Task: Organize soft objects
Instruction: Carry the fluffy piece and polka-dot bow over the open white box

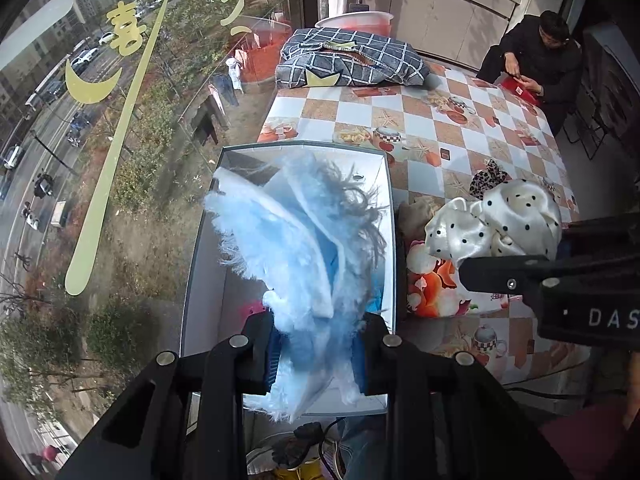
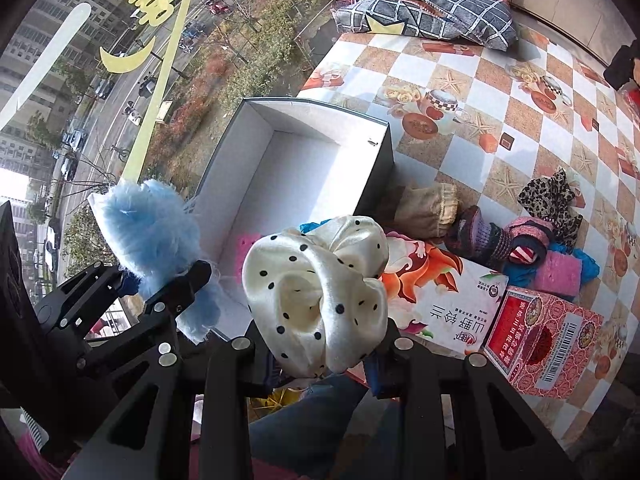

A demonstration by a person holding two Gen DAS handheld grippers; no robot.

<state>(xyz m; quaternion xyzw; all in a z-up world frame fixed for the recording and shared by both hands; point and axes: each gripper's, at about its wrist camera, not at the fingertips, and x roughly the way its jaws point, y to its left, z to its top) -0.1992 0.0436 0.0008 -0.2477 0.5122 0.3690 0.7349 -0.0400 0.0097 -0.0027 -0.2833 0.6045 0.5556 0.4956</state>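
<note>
Blue fluffy thing squeezed tight in left gripper, held over open white box for dropping in. Dotted white scrunchie pinched in right gripper, near box's right side. 2 soft things carried.

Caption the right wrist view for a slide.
Right gripper holds a polka-dot scrunchie beside the open box.

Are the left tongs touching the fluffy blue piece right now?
Touching. The left wrist view shows the left tongs clamped on the fluffy blue piece, both pads pressed into its fur above the open box.
</note>
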